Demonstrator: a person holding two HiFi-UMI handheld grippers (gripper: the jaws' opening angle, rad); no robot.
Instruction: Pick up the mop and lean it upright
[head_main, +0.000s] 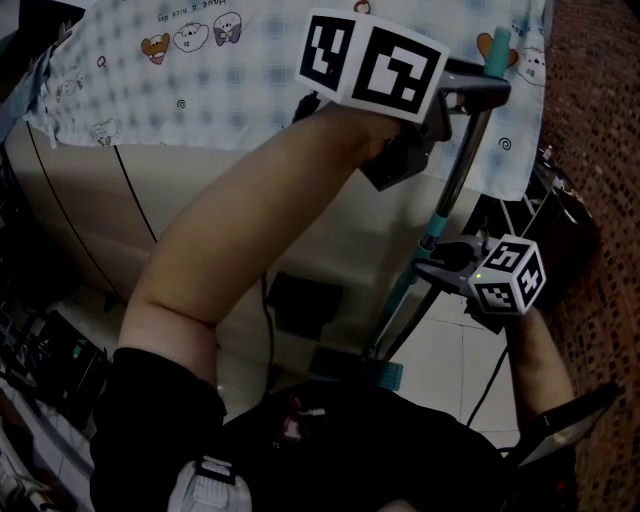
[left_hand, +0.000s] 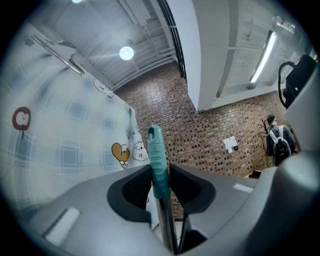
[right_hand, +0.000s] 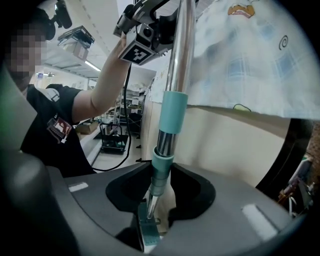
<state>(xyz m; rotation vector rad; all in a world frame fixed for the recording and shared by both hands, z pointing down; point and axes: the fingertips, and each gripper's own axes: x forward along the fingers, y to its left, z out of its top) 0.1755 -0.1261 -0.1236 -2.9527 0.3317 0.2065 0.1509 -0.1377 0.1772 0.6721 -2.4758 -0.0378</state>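
Left gripper (left_hand: 160, 182): jaws narrow, clamped on the teal end grip of the mop (left_hand: 158, 162), with pads on both sides and the grip's tip poking out past them. Right gripper (right_hand: 161, 190): jaws a bit wider, closed on the teal collar lower down the metal pole, and the shaft ran up and out of them. The mop head (right_hand: 148, 234) showed below through the right jaws. Whether it touched the tiled floor (head_main: 440, 345) couldn't be told.

In the head view the pole stood near upright with a slight tilt. Its top end was up by the patterned cloth (head_main: 200, 90), and the brick wall (head_main: 600, 150) was to the right.

Judged step: mop picked up and raised, lean not yet made. To do it well:
- Set the head flat on the floor first so it takes the weight.
- Keep the foot a little out from the cloth-covered surface.
- Tip the top end gently onto the surface.
- Open the lower grip first and the upper one last, and only once the pole rests without sliding. Cloth may let the grip slip sideways.
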